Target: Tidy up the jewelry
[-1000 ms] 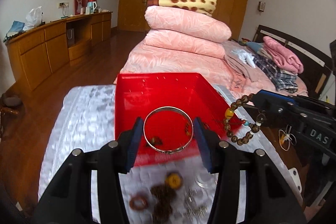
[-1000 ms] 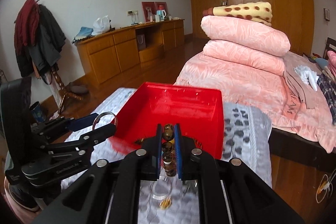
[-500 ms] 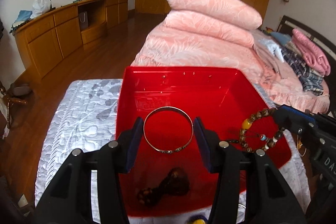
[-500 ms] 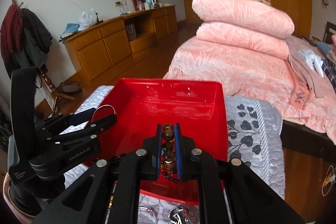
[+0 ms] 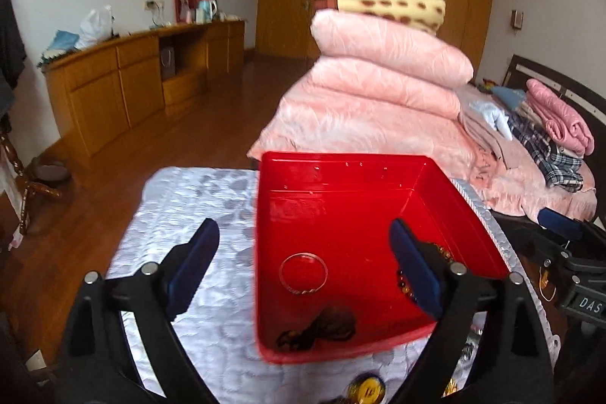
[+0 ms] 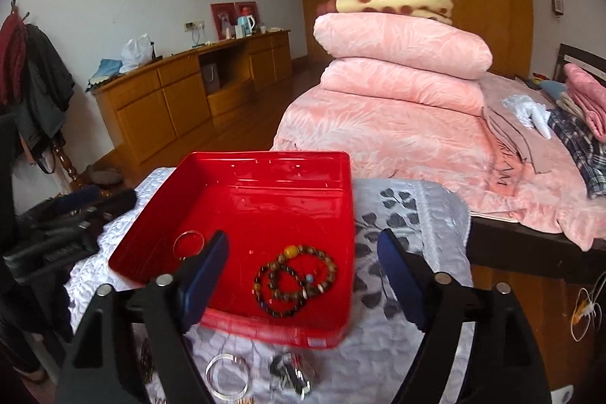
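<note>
A red tray (image 5: 341, 156) sits on the silver cloth. In it lie a silver bangle (image 5: 303, 274), a dark beaded piece (image 5: 322, 326) and a brown bead bracelet (image 6: 295, 279). My left gripper (image 5: 303, 233) hangs above the tray's near left part with its jaws opening, and the bangle lies loose on the tray floor below them. My right gripper (image 6: 303, 245) hovers over the tray's near right corner, its jaws opening too; the bead bracelet rests free beneath them. The bangle (image 6: 188, 243) is partly hidden behind one right finger.
Loose jewelry lies on the cloth (image 6: 397, 211) in front of the tray: a silver bangle (image 6: 227, 375), a dark tangle (image 6: 291, 377), a yellow bead piece (image 5: 369, 390). A bed with pink quilts (image 5: 378, 82) stands behind, a wooden cabinet (image 5: 132, 82) at the left.
Both grippers moved forward over the tray and their jaws went from shut to wide. The bangle left the left gripper and the bead bracelet left the right; both now lie in the tray.
</note>
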`<state>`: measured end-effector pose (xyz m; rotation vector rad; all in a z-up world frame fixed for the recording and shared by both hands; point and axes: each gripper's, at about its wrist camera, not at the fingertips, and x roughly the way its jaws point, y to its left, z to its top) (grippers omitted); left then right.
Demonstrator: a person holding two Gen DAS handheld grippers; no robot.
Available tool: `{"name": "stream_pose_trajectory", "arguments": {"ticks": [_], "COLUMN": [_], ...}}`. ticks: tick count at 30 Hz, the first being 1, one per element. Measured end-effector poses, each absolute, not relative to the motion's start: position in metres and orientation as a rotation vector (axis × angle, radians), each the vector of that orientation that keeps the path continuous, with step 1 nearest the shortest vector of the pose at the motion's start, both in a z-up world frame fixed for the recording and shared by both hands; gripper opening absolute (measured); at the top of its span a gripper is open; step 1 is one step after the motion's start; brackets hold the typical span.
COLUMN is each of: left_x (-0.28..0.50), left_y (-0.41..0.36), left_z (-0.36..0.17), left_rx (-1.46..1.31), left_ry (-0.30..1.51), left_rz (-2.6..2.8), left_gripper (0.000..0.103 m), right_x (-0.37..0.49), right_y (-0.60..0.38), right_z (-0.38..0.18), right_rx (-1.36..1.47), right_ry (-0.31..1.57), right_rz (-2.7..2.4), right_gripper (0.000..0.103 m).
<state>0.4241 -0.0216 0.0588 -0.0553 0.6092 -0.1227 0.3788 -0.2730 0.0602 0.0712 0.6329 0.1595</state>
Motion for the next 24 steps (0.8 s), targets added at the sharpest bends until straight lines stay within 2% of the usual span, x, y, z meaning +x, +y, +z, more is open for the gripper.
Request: {"name": "stream_pose_trajectory", "arguments": {"ticks": [4, 24], "left_x": [0.393, 0.287], "left_y": [-0.015, -0.006], "left_z": [0.06, -0.002], "left_rx": [-0.034, -0.012], "left_ry": [0.578, 0.67], "left_rz": [-0.124, -0.154], "left_gripper": [0.095, 0.097], "right_x": [0.354, 0.28], "right_y": [-0.275, -0.25], "right_z": [0.054, -0.01], "right_rx": [0.068, 0.049], "right_ry": [0.632, 0.793], "right_rz": [0.141, 0.13], "right_gripper": [0.095, 0.097]}}
